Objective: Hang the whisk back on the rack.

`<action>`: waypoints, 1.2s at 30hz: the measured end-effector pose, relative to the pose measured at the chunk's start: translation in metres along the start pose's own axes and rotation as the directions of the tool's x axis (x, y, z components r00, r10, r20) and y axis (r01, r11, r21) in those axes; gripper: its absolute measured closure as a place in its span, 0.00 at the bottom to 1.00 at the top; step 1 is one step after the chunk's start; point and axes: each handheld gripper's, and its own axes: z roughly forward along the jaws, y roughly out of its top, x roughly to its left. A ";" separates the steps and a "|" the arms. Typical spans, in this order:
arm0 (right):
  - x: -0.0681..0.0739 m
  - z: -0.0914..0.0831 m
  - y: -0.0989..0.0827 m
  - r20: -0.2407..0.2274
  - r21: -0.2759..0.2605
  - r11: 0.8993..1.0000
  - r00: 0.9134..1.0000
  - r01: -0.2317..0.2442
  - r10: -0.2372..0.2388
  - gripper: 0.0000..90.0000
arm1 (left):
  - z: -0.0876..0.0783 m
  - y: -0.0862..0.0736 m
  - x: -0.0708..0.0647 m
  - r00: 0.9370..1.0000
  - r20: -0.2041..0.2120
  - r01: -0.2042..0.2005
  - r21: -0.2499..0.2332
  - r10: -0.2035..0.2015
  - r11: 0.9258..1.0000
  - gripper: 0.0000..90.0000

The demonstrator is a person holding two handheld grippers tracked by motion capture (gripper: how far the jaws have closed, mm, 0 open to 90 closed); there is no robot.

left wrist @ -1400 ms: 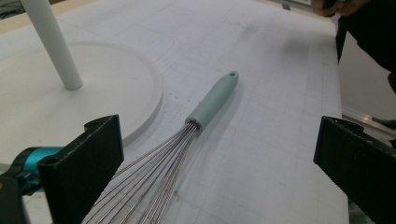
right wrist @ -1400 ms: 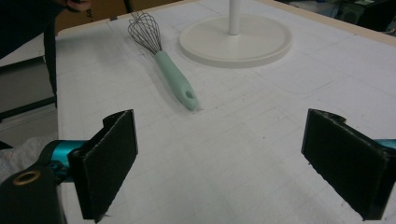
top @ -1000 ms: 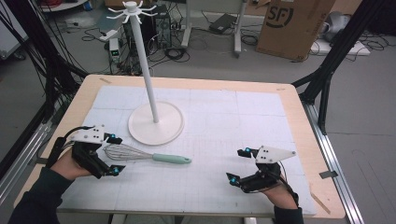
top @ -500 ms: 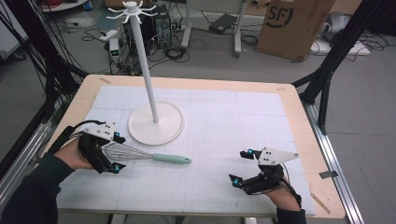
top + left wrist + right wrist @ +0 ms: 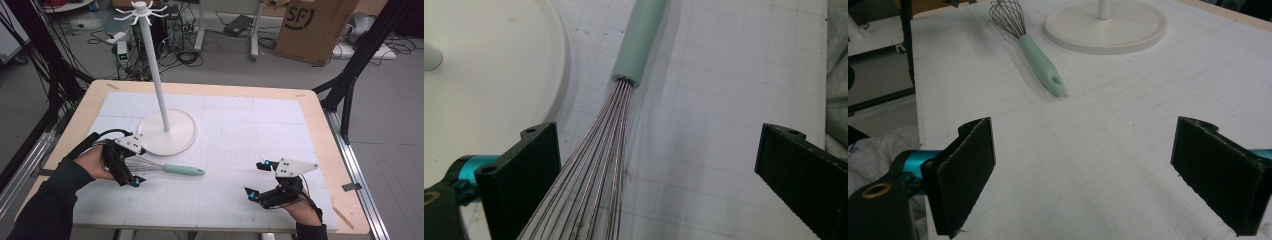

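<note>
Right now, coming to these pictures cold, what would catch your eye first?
The tall white hook stand rises from its round base at the mat's far left. Just in front of it lies a whisk with a mint-green handle; the left gripper stands at its wire end, jaws open with the wires between them. The right gripper, also open, rests alone at the near right of the white gridded mat.

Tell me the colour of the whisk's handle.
Pale mint green; the whisk handle shows best in the right gripper view.
</note>
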 end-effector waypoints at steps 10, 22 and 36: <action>0.000 0.001 -0.001 -0.008 0.013 1.000 1.000 0.000 0.000 0.11 | 0.024 0.027 0.002 0.999 0.025 -0.041 0.154 0.038 0.987 0.09; -0.003 -0.003 -0.002 -0.009 0.003 1.000 1.000 -0.009 0.009 0.11 | 0.042 0.050 0.009 0.993 0.110 -0.074 0.265 0.046 0.962 0.14; -0.003 -0.004 -0.003 -0.016 0.007 1.000 1.000 -0.010 0.010 0.11 | 0.067 0.079 0.013 0.989 0.116 -0.133 0.381 0.095 0.915 0.23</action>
